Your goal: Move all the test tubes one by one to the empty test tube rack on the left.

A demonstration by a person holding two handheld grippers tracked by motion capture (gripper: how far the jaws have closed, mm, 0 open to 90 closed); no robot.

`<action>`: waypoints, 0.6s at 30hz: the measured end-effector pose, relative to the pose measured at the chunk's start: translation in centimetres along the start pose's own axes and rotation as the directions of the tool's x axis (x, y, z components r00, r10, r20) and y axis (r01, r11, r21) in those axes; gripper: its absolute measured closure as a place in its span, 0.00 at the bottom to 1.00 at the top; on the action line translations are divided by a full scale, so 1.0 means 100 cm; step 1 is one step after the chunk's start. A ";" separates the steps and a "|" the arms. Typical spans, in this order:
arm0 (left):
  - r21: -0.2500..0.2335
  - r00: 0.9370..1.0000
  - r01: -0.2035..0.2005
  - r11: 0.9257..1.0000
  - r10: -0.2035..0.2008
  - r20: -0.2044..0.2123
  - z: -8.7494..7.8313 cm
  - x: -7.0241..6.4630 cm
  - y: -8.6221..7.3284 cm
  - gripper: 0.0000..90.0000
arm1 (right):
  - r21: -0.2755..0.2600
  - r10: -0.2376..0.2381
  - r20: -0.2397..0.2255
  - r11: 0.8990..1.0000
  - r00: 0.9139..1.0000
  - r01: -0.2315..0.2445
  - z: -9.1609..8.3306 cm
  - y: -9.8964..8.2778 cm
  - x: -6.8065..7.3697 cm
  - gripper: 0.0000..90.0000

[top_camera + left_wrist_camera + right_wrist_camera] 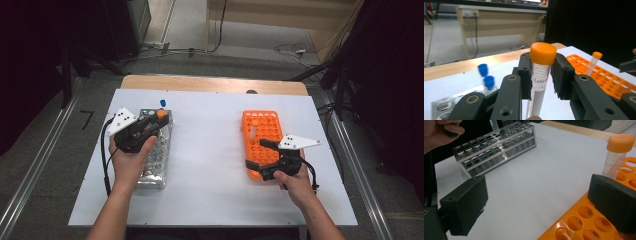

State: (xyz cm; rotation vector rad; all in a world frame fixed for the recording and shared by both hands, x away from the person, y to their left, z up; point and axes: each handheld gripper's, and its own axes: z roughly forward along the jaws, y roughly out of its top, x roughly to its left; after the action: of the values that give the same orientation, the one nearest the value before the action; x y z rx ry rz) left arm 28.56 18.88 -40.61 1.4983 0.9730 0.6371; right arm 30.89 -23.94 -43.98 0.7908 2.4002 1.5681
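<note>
**Tube in the left grip, right jaws wide at the orange rack**

Surface: a white desk (210, 165) with a bare wooden strip along its far edge. Grey floor around it, cables trailing across the floor beyond, a pale wooden bench further back, dark stands at both sides.

Left hand-held gripper (541, 72): jaws closed on a capped tube (539, 82), pads pressing just under the cap; the tube stands upright between them. In the high view this hand-held gripper (159, 122) sits over the far end of the metal rack (156, 165), well left of the orange rack (262, 132).

Right hand-held gripper (536, 202): jaws spread wide, nothing between them, at the near end of the orange rack (586, 220). One orange-capped tube (616, 157) stands in that rack, just beyond the right pad.

Materials: orange rack is moulded plastic with round, notched holes. Metal rack is shiny, two-tiered, perforated; two blue caps (486, 76) show beside it. Tubes are clear, printed with graduations; caps are smooth orange. Pads are matte black blocks.
</note>
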 end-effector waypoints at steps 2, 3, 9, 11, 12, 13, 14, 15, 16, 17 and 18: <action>-0.003 1.000 0.012 1.000 -0.012 -0.015 -0.001 0.003 -0.002 0.79 | -0.003 0.001 0.002 1.000 1.000 -0.001 -0.001 0.000 -0.001 0.02; -0.004 1.000 0.017 1.000 -0.017 -0.021 0.000 0.005 -0.004 0.79 | -0.003 0.000 0.001 1.000 1.000 0.000 -0.001 0.000 -0.001 0.02; 0.007 0.998 0.021 1.000 -0.021 -0.063 0.003 0.010 -0.012 0.79 | -0.001 -0.002 0.000 1.000 1.000 0.002 -0.001 -0.002 -0.001 0.02; 0.011 0.997 0.026 1.000 -0.025 -0.072 0.005 0.011 -0.015 0.79 | -0.001 -0.001 -0.001 1.000 1.000 0.001 -0.001 -0.002 -0.001 0.02; 0.015 0.997 0.026 1.000 -0.024 -0.074 0.006 0.011 -0.016 0.79 | -0.002 -0.001 0.000 1.000 1.000 0.001 -0.002 -0.002 -0.001 0.02; 0.018 0.997 0.028 0.999 -0.027 -0.076 0.007 0.011 -0.018 0.79 | -0.003 -0.001 0.000 1.000 1.000 0.001 -0.002 -0.002 -0.001 0.02; 0.017 0.997 0.026 1.000 -0.024 -0.077 0.007 0.011 -0.019 0.79 | -0.004 0.000 0.001 1.000 1.000 0.000 -0.002 -0.003 -0.002 0.02; 0.016 0.996 0.027 1.000 -0.026 -0.080 0.007 0.011 -0.019 0.79 | -0.004 0.002 0.002 1.000 1.000 -0.002 -0.002 -0.003 -0.002 0.02; 0.025 0.996 0.029 0.999 -0.026 -0.085 0.008 0.011 -0.019 0.79 | -0.003 0.002 0.002 1.000 1.000 -0.002 -0.002 -0.003 -0.002 0.02; 0.038 0.996 0.030 0.999 -0.027 -0.089 0.008 0.011 -0.019 0.79 | -0.003 0.001 0.003 1.000 1.000 -0.001 -0.002 -0.003 -0.002 0.02; 0.045 0.996 0.032 0.999 -0.028 -0.089 0.008 0.010 -0.021 0.79 | -0.002 0.002 0.004 1.000 1.000 -0.002 -0.002 -0.003 -0.003 0.02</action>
State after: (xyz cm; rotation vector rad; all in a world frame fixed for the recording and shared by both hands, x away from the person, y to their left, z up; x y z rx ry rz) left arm 29.32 19.29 -42.91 1.5036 1.0825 0.6685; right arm 30.92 -24.35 -44.20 0.7949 2.3951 1.5682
